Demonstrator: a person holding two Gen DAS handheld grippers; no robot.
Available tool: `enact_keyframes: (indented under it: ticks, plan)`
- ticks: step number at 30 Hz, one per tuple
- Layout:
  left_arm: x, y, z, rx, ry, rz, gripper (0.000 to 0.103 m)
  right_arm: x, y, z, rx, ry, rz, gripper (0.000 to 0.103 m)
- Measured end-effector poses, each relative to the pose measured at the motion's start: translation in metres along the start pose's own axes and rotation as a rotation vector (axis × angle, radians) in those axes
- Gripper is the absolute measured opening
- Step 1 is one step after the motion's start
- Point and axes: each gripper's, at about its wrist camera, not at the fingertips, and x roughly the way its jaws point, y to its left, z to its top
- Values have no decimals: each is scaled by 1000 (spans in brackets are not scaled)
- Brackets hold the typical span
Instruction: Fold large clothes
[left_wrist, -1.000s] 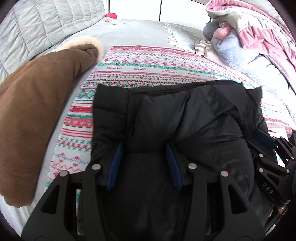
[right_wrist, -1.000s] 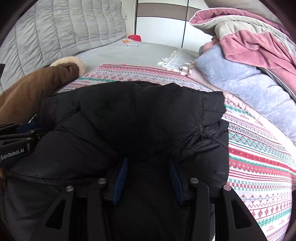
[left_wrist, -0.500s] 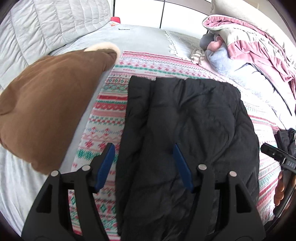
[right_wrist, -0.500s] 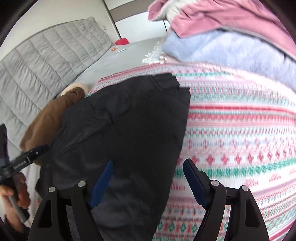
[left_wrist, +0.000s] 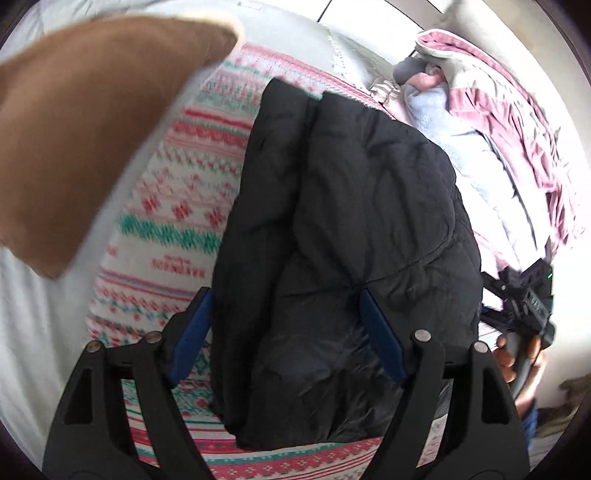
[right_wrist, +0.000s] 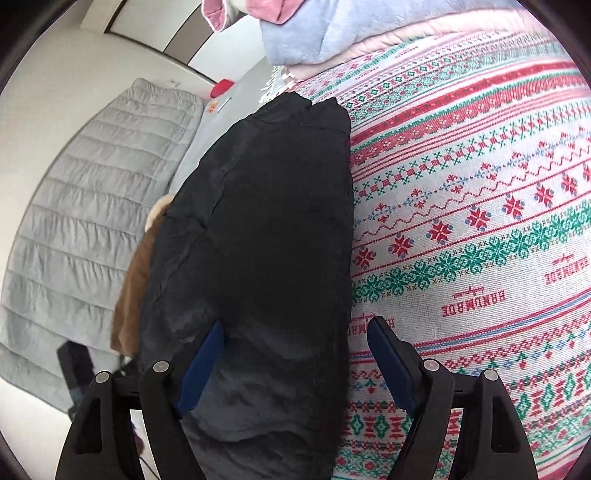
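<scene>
On the patterned blanket (right_wrist: 480, 229) I read the red word "HANDMADE" woven upside down, at least twice in the right wrist view. In the left wrist view I see similar red letters, probably the same word, but blurred.

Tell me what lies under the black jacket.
The black jacket lies on the patterned blanket, which shows around it. Whatever is directly beneath the jacket's middle is covered. Both grippers are open above it.

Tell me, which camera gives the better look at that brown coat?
The left wrist view: the brown coat fills its upper left, though blurred, with a pale fleecy edge at the top. The right wrist view shows only a narrow strip peeking from behind the black jacket.
</scene>
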Motion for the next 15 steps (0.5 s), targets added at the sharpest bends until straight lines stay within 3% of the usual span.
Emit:
enact_keyframes:
  ticks: [4,15]
  plan:
    - [7,6,-1,-58,24,-52,81,4,-9,0,38,10,42,85]
    - [15,10,-7,-77,53,-89,83,20,-4,5,74,20,92,88]
